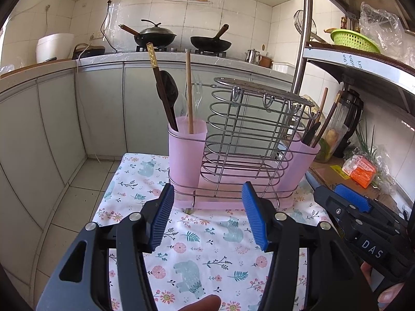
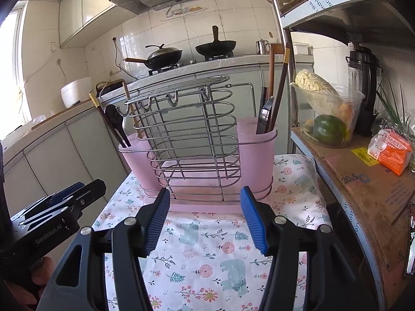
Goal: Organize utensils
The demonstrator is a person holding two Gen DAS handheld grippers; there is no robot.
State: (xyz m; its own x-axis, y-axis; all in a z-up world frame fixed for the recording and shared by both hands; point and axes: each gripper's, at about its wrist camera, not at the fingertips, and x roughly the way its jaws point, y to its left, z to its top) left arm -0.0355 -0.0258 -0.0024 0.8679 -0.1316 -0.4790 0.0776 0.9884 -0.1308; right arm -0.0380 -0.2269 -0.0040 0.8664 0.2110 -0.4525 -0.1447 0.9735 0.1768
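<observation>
Both grippers, left (image 1: 207, 215) & right (image 2: 205, 217), gaping w/ nothing between, poised before wire rack (image 1: 249, 140) at far edge of floral cloth (image 1: 197, 246); utensils already in pink cups (image 1: 186, 140), so prob. sorting step, next needing reach to a handle.

Shiny metal wire rack (image 1: 249, 134) w/ matt pink plastic cups (image 1: 185, 153), on printed cloth (image 1: 197, 246).

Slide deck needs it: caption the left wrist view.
Open left gripper faces a pink utensil caddy holding chopsticks on a floral cloth.
</observation>
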